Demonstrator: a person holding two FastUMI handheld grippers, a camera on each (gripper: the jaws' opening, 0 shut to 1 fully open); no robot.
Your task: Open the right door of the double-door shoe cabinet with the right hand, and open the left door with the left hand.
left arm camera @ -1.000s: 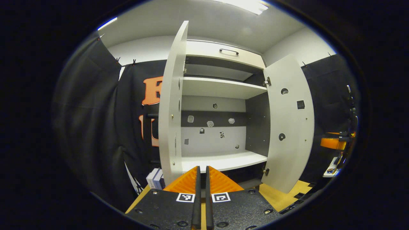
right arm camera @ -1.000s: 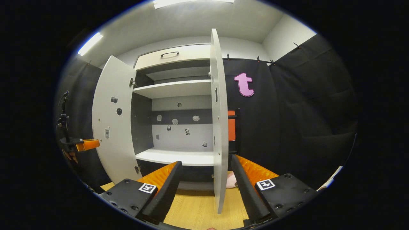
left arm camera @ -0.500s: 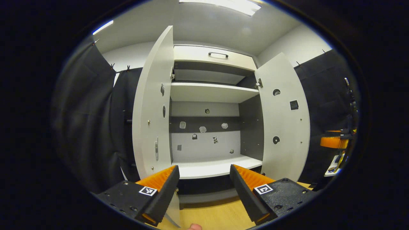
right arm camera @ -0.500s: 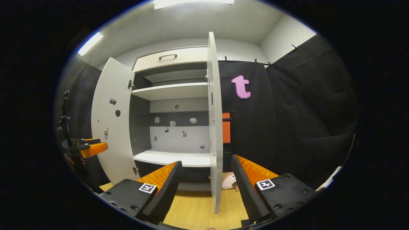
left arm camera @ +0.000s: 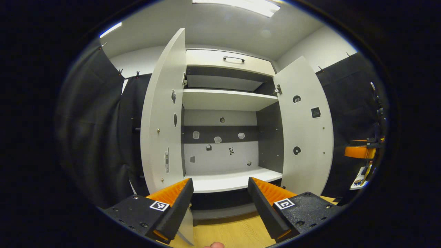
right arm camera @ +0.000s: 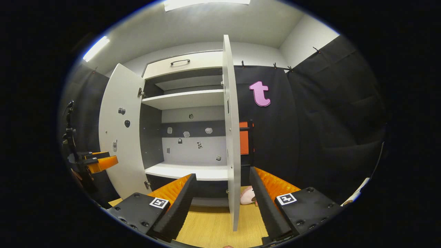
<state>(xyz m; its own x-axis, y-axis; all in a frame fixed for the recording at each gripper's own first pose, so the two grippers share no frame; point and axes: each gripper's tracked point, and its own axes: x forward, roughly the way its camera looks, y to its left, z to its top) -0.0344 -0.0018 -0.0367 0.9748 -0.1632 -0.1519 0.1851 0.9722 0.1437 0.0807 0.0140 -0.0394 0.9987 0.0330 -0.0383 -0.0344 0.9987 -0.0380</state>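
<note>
Shoe cabinet (left arm camera: 224,100) stands with left door (left arm camera: 162,117) and right door (right arm camera: 231,137) swung open; left gripper (left arm camera: 220,203) and right gripper (right arm camera: 222,203) both spread, gripping nothing.

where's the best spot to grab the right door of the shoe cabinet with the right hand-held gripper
Probably its free vertical edge. In the right gripper view the right door stands open, edge-on between the open fingers of the right hand-held gripper. No handle shows on it, and the thin panel suits a pinch across its two faces. Come straight in from the front, at the lower part of the edge.
</note>
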